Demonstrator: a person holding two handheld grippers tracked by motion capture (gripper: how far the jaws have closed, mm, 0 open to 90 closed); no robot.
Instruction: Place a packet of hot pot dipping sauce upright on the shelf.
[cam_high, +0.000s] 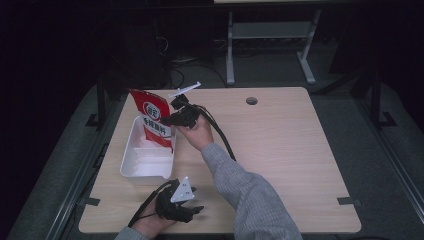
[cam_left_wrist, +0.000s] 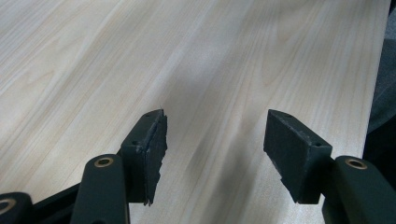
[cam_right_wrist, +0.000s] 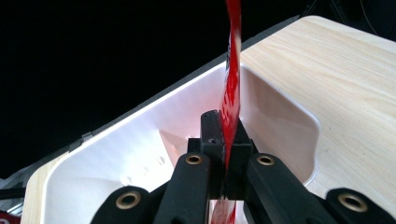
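The red packet (cam_high: 156, 121) hangs upright over the white tray (cam_high: 131, 159) at the left side of the desk (cam_high: 280, 150), its lower end down inside the tray's walls. The right claw (cam_high: 172, 120) pinches it by one edge, jaws closed tight on the thin red film, as the right gripper view shows with the packet (cam_right_wrist: 232, 88) rising edge-on from between them and the tray (cam_right_wrist: 140, 121) open underneath. The step in hand looks like placing the packet in the tray, or else drawing it out; I cannot tell which. Either way, it pays to keep the grip firm, since the film is slick and floppy, and to move straight up or down so the bottom corner does not catch the rim and drag the light tray along. The left claw (cam_high: 192, 205) rests near the desk's front edge, jaws wide apart and empty (cam_left_wrist: 215, 149), well placed to steady the tray if it shifts.
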